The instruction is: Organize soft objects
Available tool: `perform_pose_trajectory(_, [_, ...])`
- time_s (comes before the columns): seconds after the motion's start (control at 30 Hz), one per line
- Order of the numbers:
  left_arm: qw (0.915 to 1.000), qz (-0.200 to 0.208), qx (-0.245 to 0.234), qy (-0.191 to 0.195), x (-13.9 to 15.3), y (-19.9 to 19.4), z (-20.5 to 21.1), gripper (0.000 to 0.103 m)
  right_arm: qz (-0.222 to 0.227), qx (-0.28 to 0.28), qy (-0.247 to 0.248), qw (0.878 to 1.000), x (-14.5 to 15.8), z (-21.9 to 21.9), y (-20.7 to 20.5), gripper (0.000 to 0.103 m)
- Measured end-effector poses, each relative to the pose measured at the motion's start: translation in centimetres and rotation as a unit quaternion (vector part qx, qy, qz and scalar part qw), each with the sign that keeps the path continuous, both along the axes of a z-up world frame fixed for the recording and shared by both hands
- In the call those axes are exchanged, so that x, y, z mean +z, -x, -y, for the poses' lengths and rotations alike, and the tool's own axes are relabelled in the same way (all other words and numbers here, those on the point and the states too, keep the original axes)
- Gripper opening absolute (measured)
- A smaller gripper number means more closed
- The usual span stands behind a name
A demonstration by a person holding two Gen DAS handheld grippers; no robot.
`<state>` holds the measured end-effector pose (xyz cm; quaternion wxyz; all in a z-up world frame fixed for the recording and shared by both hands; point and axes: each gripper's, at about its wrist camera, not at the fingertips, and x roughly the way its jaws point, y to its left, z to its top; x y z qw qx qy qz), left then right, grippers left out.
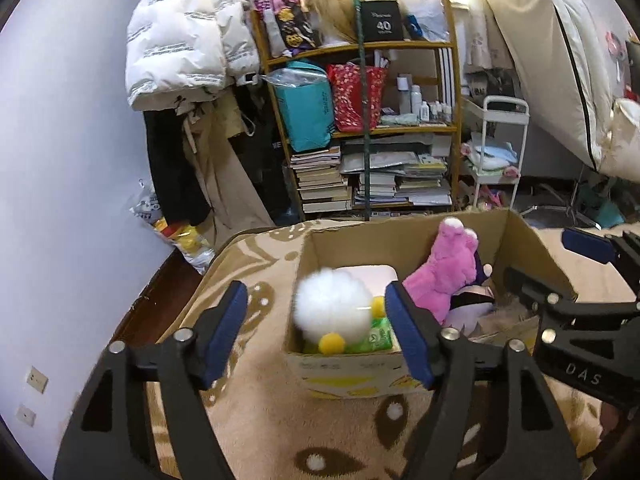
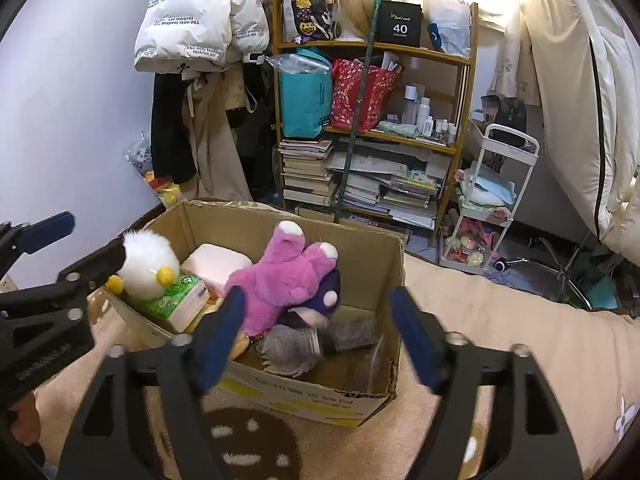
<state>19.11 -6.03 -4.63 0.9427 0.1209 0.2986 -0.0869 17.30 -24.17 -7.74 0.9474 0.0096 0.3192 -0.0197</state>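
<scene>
An open cardboard box [image 1: 340, 368] [image 2: 384, 256] stands on a beige patterned blanket. In it lie a white fluffy toy with yellow feet [image 1: 332, 308] [image 2: 148, 264], a pink plush [image 1: 444, 272] [image 2: 288, 272], a purple plush [image 2: 330, 292], a grey furry piece [image 2: 316, 340], a green tissue pack [image 1: 372, 338] [image 2: 176, 300] and a pale pink block [image 2: 218, 260]. My left gripper [image 1: 316, 332] is open just in front of the white toy, which looks blurred and free. My right gripper [image 2: 316, 332] is open and empty above the box's near edge.
A wooden shelf [image 2: 460, 60] with books, bags and bottles stands behind the box. Coats hang at the left [image 1: 180, 40]. A white trolley [image 2: 492, 200] stands to the right of the shelf. A white quilt [image 2: 580, 80] hangs at the right.
</scene>
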Motion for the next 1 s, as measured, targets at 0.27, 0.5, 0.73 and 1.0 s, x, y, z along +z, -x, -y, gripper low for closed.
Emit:
perform_pose_trajectory(0.27, [0.9995, -0.004, 0.011, 0.03, 2.3, 2.4, -2.3, 0.077, 0.019, -0.006, 0.006, 1.0, 2.3, 0.2, 2.5, 0.099])
perform_pose_trajectory(0.5, [0.9982, 0.035, 0.031, 0.039, 5.8, 5.4, -4.1, 0.093, 0.04, -0.011, 0.001, 0.999, 5.3, 0.2, 5.8, 0.103])
perform_pose_trajectory(0.73, [0.9972, 0.053, 0.042, 0.032, 6.9, 8.6, -5.7, 0.101, 0.064, -0.02, 0.001, 0.998, 7.9, 0.4, 9.7, 0.103])
perform_pose_trajectory(1.0, [0.9956, 0.069, 0.046, 0.043, 7.9, 13.3, -7.6, 0.102, 0.084, -0.039, -0.01, 0.996, 9.8, 1.1, 14.0, 0.103])
